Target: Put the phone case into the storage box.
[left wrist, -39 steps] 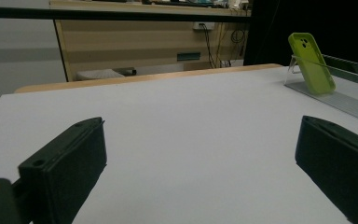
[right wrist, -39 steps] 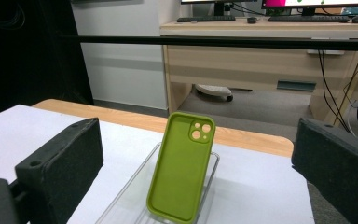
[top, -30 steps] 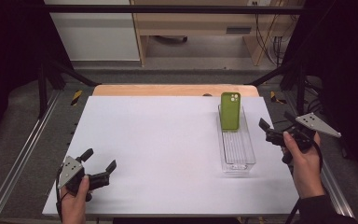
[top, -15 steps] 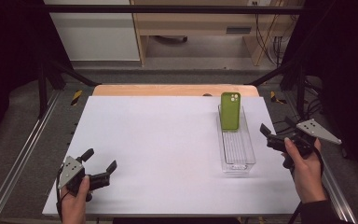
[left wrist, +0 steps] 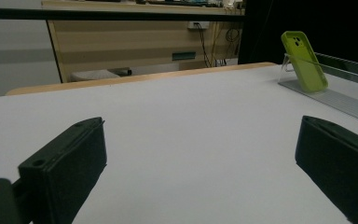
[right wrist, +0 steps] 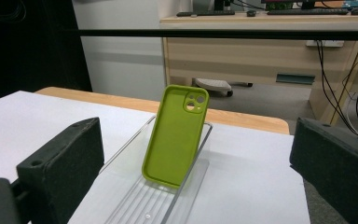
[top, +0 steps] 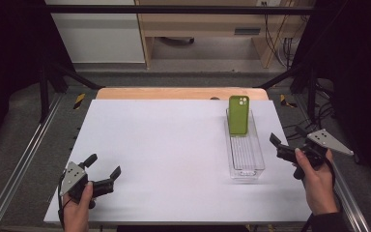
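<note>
Nearest the person, at about seven o'clock on the white table (top: 174, 159), the left gripper (top: 103, 171) sits low over the sheet close to the front edge, its two black jaws spread wide with nothing between them. In the left gripper view a broad stretch of bare white surface runs ahead of it.

At about four o'clock, just off the table's right edge, the right gripper (top: 285, 141) hangs with its jaws equally wide apart and holding nothing, aimed toward the tray.

Just left of it lies the long clear plastic tray (top: 244, 162), its long axis running from six to twelve o'clock. At the tray's far end the lime-green silicone phone case (right wrist: 175, 135) stands on its short edge, leaning back toward twelve o'clock, camera cutout uppermost, hollow side facing the person.
</note>
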